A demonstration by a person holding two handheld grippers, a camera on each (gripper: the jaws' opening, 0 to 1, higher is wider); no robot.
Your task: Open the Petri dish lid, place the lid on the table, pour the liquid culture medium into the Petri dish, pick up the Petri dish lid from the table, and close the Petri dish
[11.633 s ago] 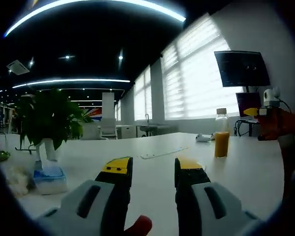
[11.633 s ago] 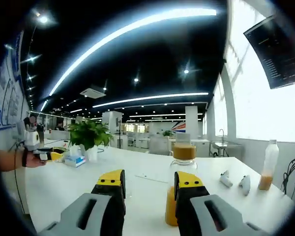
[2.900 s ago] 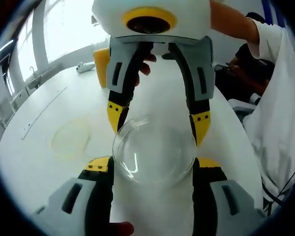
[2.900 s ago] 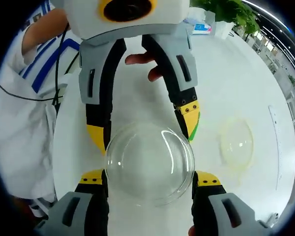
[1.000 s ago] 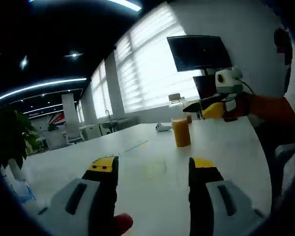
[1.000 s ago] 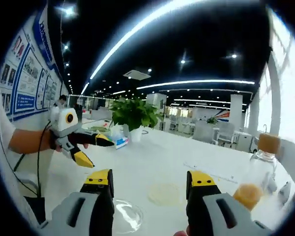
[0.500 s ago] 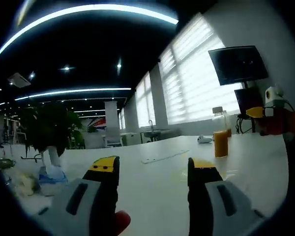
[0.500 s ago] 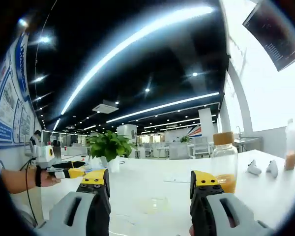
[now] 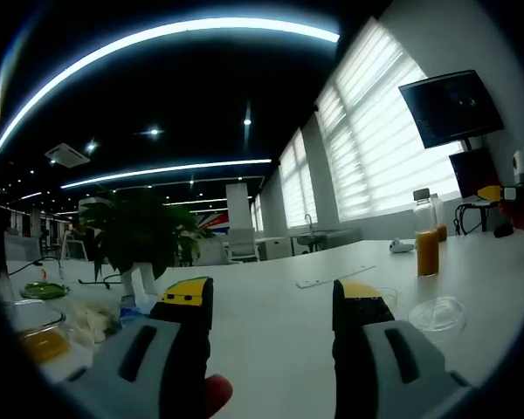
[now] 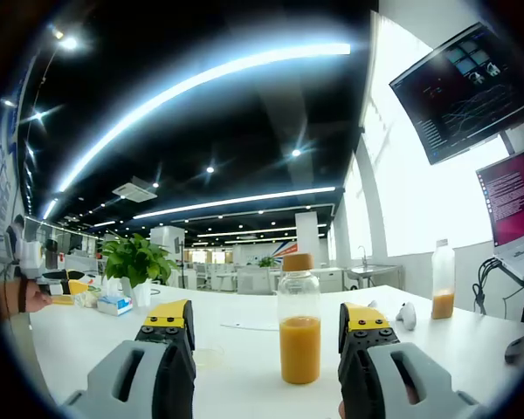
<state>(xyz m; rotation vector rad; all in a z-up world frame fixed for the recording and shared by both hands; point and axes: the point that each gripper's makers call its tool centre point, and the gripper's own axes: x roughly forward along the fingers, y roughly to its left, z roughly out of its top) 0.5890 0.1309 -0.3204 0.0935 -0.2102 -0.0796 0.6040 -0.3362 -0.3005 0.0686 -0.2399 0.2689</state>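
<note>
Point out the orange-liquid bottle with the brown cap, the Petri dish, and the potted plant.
bottle (image 10: 299,336), right gripper view, orange liquid in the body
Petri dish (image 9: 441,308), left gripper view, clear top
potted plant (image 9: 138,234), left gripper view, leaves

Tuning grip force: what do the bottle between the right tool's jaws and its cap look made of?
The bottle looks like clear glass or hard plastic: its transparent, glossy wall shows the orange liquid inside. I can't tell which. The cap is matte tan-brown, possibly cork or wood, perhaps plastic. The right tool is open.

Open-plan office: strip lights (image 10: 201,83), wall monitor (image 10: 463,87), white table (image 10: 244,371).
</note>
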